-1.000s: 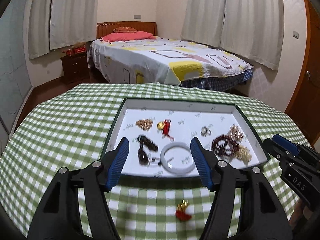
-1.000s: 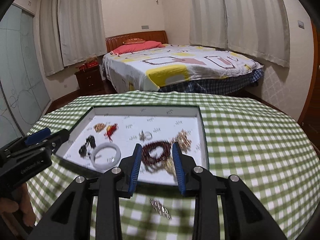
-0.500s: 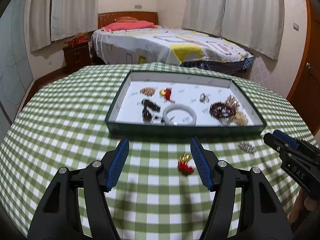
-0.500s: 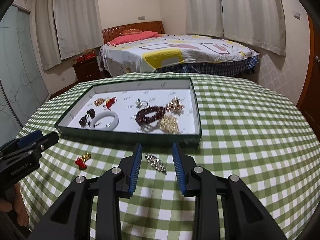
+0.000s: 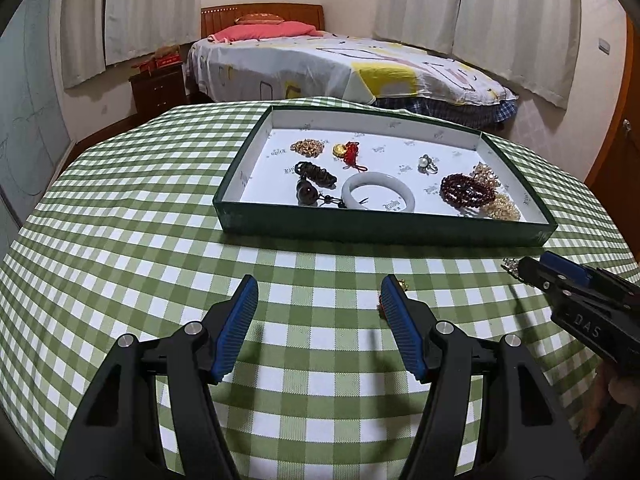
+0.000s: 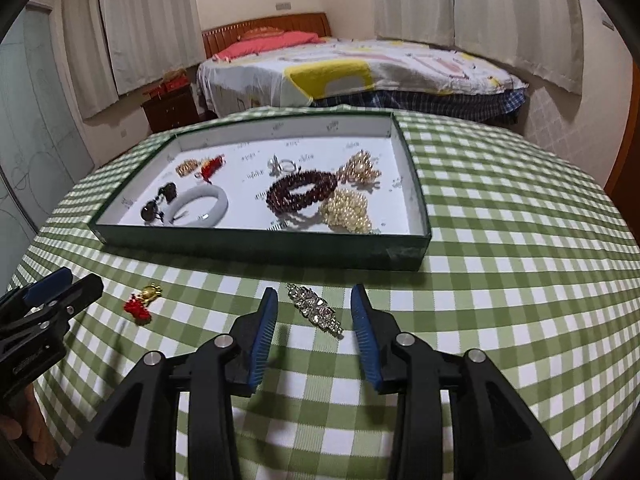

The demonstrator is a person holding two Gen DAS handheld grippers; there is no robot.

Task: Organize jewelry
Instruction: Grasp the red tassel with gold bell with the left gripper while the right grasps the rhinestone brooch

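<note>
Right wrist view: right tongs (image 6: 314, 316) apart, just opened wider, straddling crystal brooch (image 6: 315, 309) lying slantwise on counter (image 6: 500, 280) before tray (image 6: 260, 246); left tongs (image 5: 318, 300) apart, empty.

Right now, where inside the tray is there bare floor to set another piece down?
The tray is bare along its far wall and in the middle, between the white bangle and the dark red bead bracelet. Its right end is crowded: pearl clusters touch the bracelet.

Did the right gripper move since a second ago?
Yes. The right gripper pulled back from over the green tray and now frames the sparkly clip on the tablecloth, jaws just opening.
</note>
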